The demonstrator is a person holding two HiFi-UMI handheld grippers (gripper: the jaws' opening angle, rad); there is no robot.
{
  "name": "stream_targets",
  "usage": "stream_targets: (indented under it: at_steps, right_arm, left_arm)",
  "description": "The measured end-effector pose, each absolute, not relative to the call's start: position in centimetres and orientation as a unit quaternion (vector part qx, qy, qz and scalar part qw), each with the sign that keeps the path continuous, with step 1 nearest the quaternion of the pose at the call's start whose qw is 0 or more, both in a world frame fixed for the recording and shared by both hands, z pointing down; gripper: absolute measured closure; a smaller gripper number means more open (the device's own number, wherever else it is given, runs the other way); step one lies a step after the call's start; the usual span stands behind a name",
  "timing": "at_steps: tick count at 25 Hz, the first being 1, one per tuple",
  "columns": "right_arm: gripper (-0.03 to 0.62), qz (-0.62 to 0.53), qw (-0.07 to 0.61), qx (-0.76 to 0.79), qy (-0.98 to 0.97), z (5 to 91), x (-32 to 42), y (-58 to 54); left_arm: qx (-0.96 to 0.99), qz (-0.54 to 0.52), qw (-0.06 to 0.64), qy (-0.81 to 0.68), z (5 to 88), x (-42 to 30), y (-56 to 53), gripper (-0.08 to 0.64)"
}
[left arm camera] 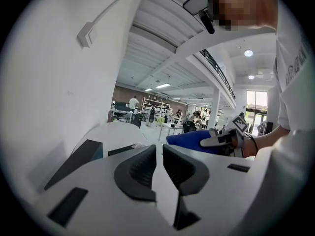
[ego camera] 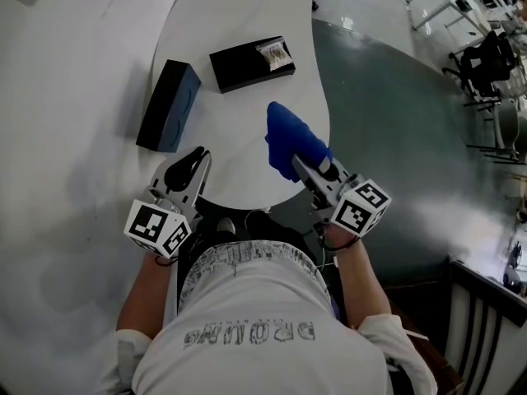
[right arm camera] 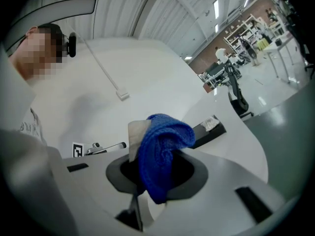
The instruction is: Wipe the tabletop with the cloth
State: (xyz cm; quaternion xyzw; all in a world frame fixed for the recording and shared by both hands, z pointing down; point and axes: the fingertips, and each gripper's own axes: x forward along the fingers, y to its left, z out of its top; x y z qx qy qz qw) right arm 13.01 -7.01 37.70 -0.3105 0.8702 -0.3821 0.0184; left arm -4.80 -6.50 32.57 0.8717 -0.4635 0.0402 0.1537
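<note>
Your right tool (ego camera: 305,169) is clamped on the blue cloth (ego camera: 288,138) — it bunches just ahead of the jaws, over the bench (ego camera: 247,23) edge. Your left tool (ego camera: 196,159) — jaws nearly together, nothing btwn.

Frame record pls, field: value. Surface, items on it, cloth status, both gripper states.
surface: white rounded tabletop
items: dark blue rectangular box at left; black flat box at the far side, crumpled wrapper on it
cloth: blue knitted cloth, bunched, over the tabletop's right part; contact unclear
right gripper: shut on the cloth
left gripper: jaws almost together, nothing between, over the near edge
</note>
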Motion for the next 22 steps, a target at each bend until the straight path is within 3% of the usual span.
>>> stream_targets:
  at_steps: [22]
  right_arm:
    - [0.500, -0.378, -0.018, -0.293, 0.878, 41.3, 10.6, -12.9]
  left_arm:
    - [0.864, 0.059, 0.177, -0.468, 36.2, -5.3, -10.6, 0.500]
